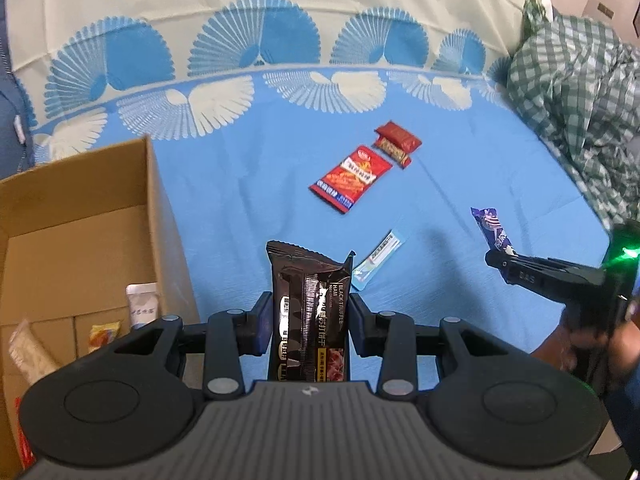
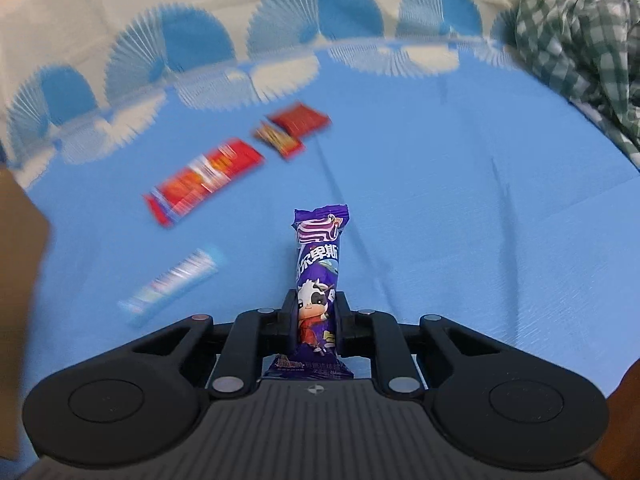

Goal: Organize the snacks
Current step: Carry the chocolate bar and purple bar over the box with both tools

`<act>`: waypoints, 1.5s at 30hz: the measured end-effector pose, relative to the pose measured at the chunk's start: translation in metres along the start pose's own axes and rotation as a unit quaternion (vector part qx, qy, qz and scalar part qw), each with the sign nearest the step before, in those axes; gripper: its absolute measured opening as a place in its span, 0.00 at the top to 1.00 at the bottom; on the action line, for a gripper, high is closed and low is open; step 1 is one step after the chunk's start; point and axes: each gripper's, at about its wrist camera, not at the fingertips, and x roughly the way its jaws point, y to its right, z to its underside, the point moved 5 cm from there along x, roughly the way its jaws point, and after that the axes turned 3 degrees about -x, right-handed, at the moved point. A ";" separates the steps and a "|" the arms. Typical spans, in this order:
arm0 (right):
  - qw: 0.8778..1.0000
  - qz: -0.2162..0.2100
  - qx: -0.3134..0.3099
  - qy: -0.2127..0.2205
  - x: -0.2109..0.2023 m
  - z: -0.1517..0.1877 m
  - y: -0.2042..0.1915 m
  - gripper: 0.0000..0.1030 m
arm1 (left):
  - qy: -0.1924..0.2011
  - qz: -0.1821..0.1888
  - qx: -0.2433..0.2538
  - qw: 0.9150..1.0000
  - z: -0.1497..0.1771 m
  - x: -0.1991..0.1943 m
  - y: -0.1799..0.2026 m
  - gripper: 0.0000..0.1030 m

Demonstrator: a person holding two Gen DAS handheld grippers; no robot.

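My left gripper (image 1: 311,322): closed across black packet's (image 1: 308,312) middle, beside cardboard box (image 1: 80,216) | my right gripper (image 2: 317,320): clamped on purple bar (image 2: 318,280) above blue cloth (image 2: 460,220) | handling: likely light, crinkly, slippery, crushable; hold mid-body, gently.

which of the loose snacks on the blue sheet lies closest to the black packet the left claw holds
The pale blue stick sachet, lying just right of the black packet. The red chili packet and dark red packet lie farther up the sheet.
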 end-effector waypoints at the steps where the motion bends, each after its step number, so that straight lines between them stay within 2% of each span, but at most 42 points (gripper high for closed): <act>1: 1.000 -0.013 0.004 0.009 -0.014 -0.002 -0.007 0.83 | 0.006 -0.002 -0.002 1.000 0.002 -0.011 -0.001 0.59; 7: 0.992 -0.112 -0.030 0.044 -0.119 0.008 -0.086 0.83 | 0.037 -0.012 -0.013 0.999 0.029 -0.086 -0.014 0.59; 11: 0.982 -0.175 -0.053 0.042 -0.180 0.034 -0.145 0.83 | 0.051 -0.032 -0.029 0.998 0.062 -0.131 -0.033 0.59; 15: 0.972 -0.219 -0.078 0.031 -0.220 0.063 -0.192 0.83 | 0.060 -0.064 -0.051 0.995 0.106 -0.173 -0.057 0.59; 19: 0.961 -0.247 -0.120 0.020 -0.247 0.086 -0.232 0.83 | 0.073 -0.076 -0.075 0.992 0.141 -0.204 -0.077 0.59; 25: 0.958 -0.242 -0.155 0.024 -0.271 0.097 -0.257 0.83 | 0.090 -0.086 -0.091 0.988 0.181 -0.231 -0.094 0.59; 34: 0.960 -0.225 -0.164 0.034 -0.285 0.105 -0.262 0.83 | 0.107 -0.067 -0.094 0.987 0.186 -0.242 -0.096 0.59; 45: 0.959 -0.220 -0.174 0.026 -0.279 0.104 -0.268 0.83 | 0.107 -0.064 -0.103 0.987 0.184 -0.238 -0.104 0.59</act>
